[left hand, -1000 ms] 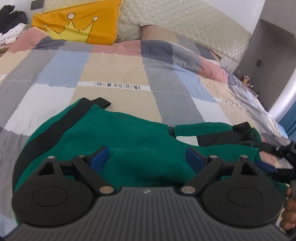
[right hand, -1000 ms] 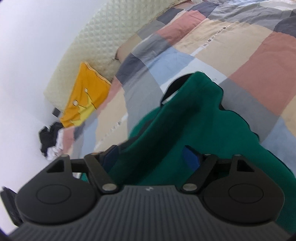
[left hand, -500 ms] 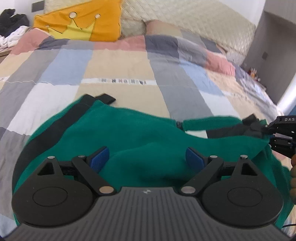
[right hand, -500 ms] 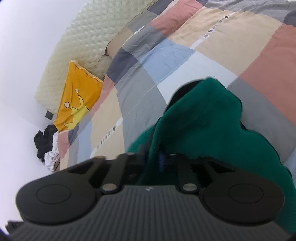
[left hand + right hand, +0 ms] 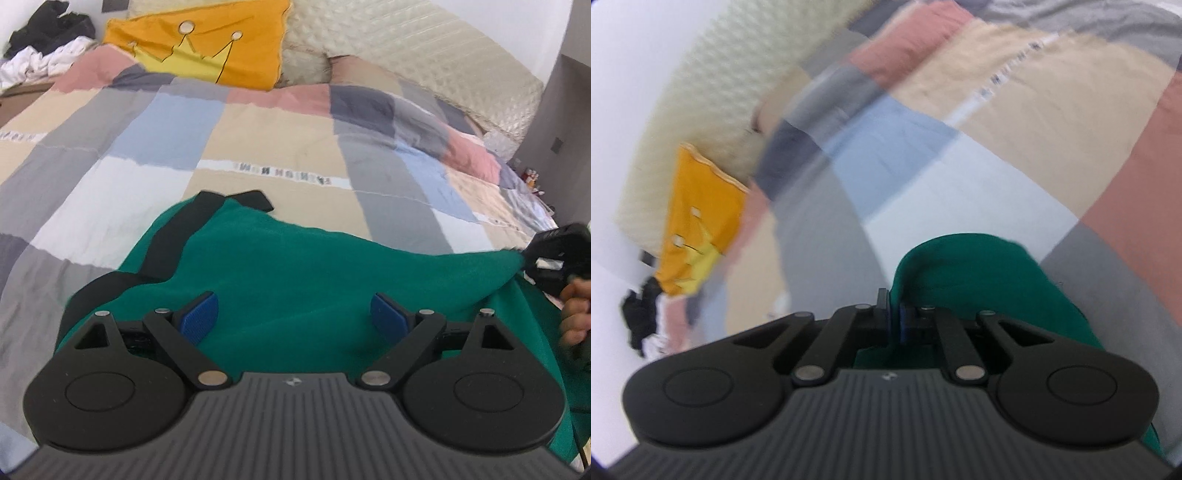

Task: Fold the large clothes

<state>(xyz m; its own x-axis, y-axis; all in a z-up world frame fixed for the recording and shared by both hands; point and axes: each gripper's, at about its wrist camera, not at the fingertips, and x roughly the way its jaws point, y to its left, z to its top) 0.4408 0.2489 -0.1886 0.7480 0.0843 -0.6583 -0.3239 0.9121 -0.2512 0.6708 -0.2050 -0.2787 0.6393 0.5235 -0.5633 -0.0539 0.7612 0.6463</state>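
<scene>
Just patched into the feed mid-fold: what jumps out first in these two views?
The green garment spread on the patchwork bed cover fills the foreground. The right gripper is shut on a bunched fold of it at its right end, while the left gripper stands open above its middle. A yellow crown pillow sits at the headboard.

Right wrist view is motion-blurred: the patchwork duvet (image 5: 1034, 122) and yellow cushion (image 5: 698, 221) smear. The green garment (image 5: 979, 273) hides the right gripper (image 5: 895, 314) pad faces. In the left wrist view that gripper and the hand (image 5: 574, 317) are cut by the right edge; duvet lettering (image 5: 284, 171) is too small to read.
</scene>
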